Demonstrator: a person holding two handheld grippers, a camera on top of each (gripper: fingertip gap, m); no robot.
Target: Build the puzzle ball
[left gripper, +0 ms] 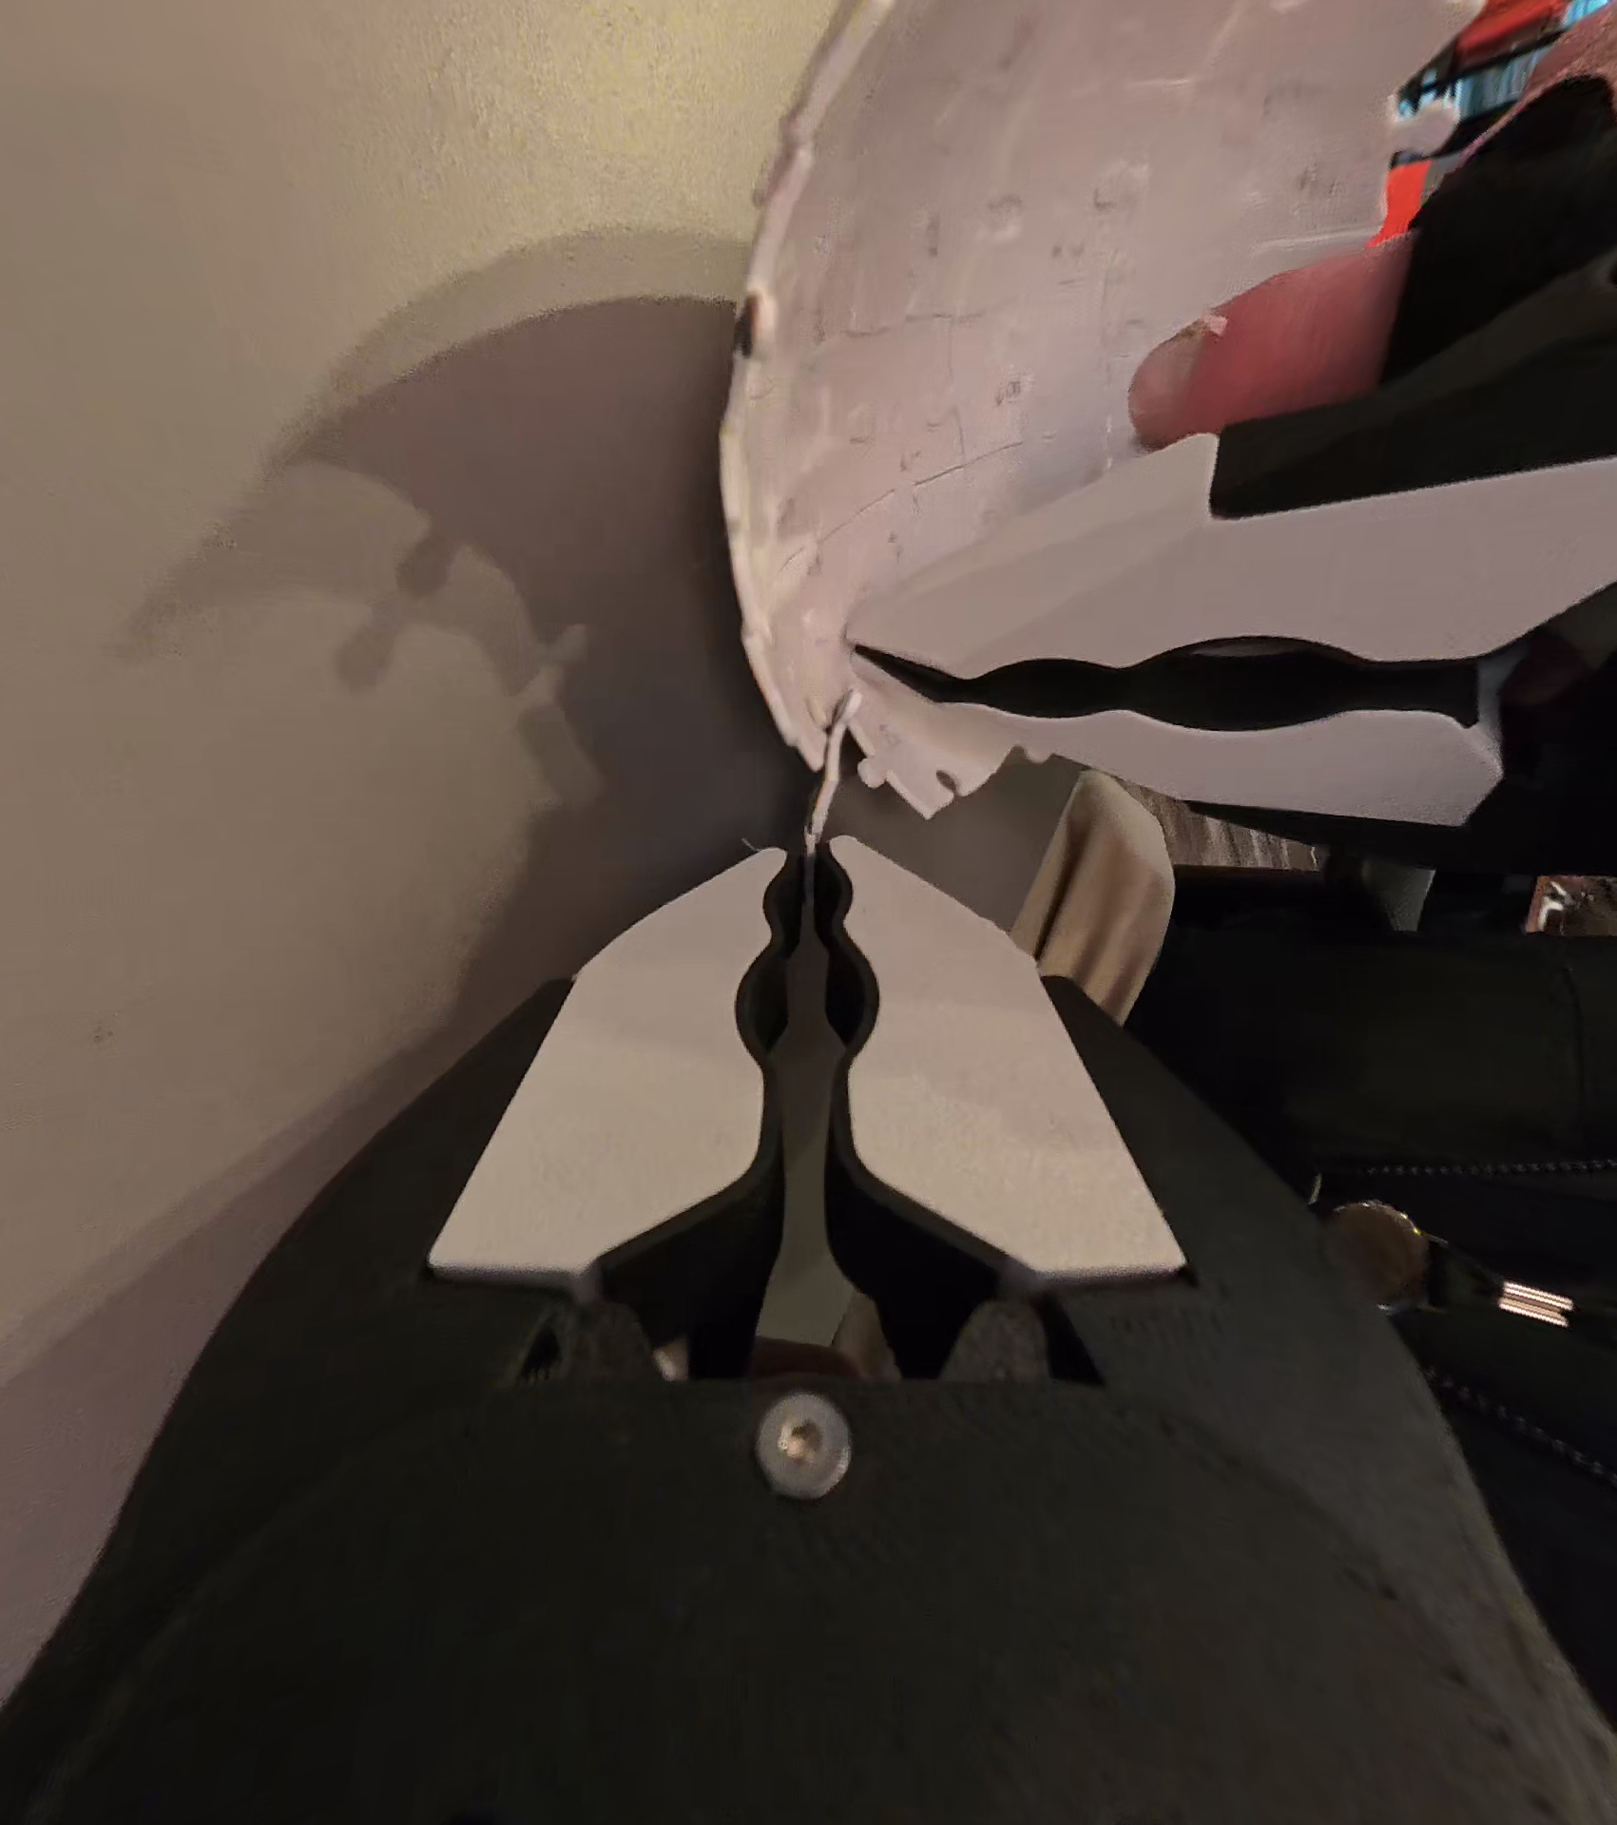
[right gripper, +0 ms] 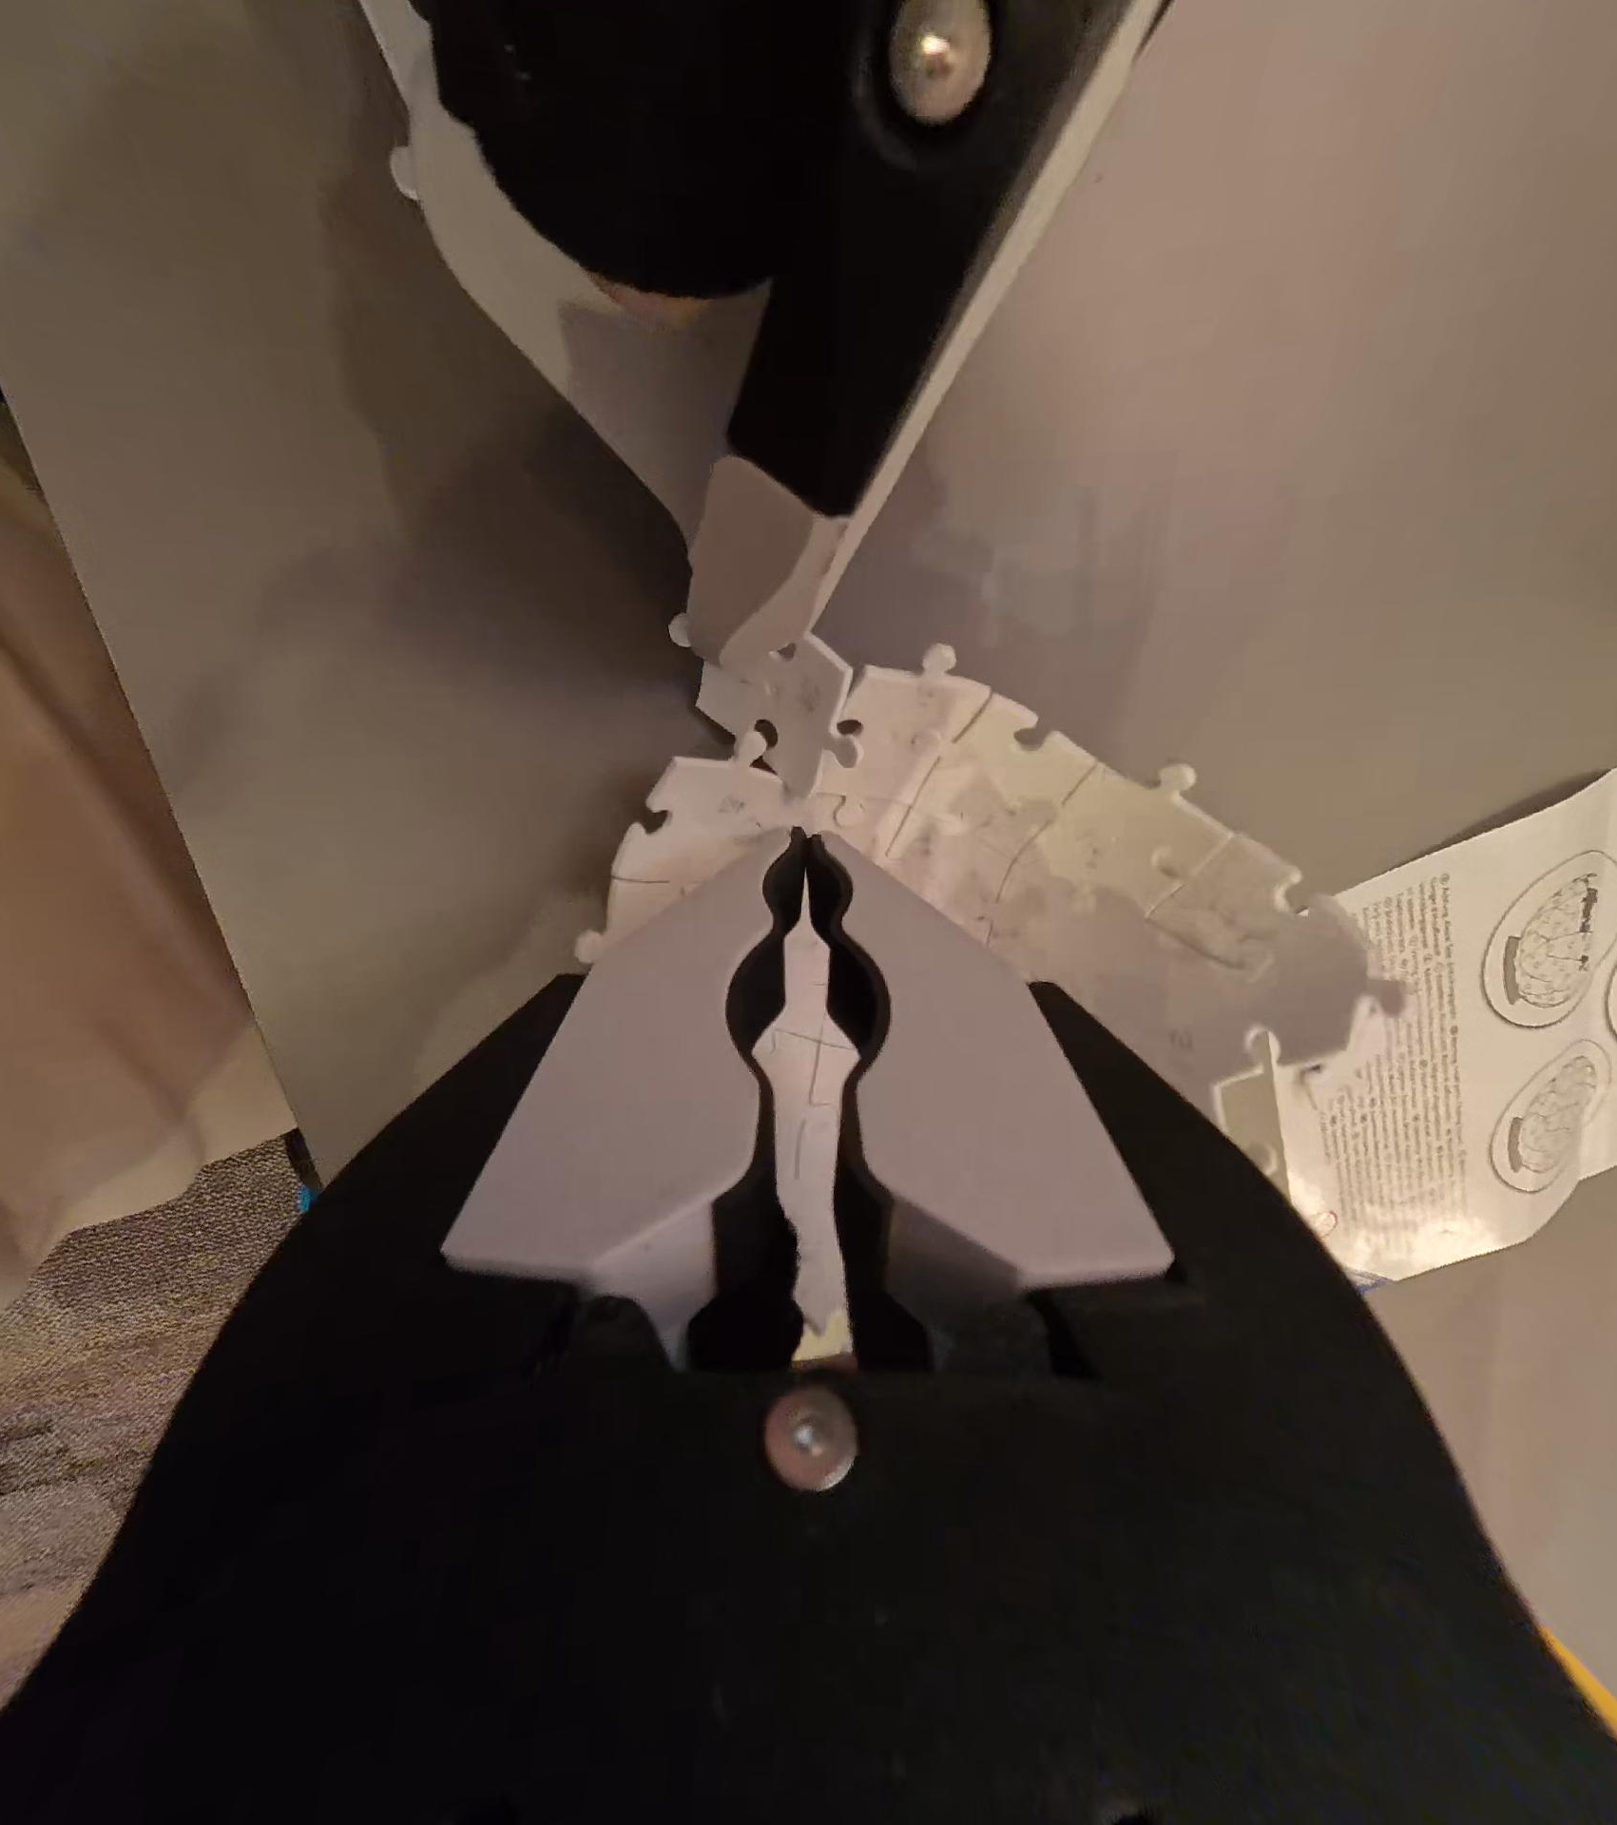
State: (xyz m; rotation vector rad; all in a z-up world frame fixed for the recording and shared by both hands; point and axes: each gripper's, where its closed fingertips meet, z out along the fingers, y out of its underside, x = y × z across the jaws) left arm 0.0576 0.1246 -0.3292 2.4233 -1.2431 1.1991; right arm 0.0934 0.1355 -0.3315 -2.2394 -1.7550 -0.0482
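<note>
The partly built puzzle ball (left gripper: 932, 346) is a curved white shell, seen from its inner side. My right gripper (left gripper: 858, 660) comes in from the right and is shut on the shell's lower rim. In the right wrist view the right gripper (right gripper: 802, 839) pinches the shell (right gripper: 1031, 830), which shows between its fingers. My left gripper (left gripper: 814, 851) is shut on a single white puzzle piece (left gripper: 826, 780), seen edge-on and touching the shell's rim. From the right wrist view the left gripper (right gripper: 765, 622) reaches down from above, holding that piece (right gripper: 804, 711) against the rim's knobs.
A printed instruction sheet (right gripper: 1525, 1037) lies on the grey table (right gripper: 1278, 395) at the right. Beige cloth (right gripper: 44, 790) hangs left, above carpet (right gripper: 44, 1432). A thumb (left gripper: 1229, 365) rests on the shell. A plain wall (left gripper: 192, 395) is behind; dark clothing (left gripper: 1476, 1086) is at right.
</note>
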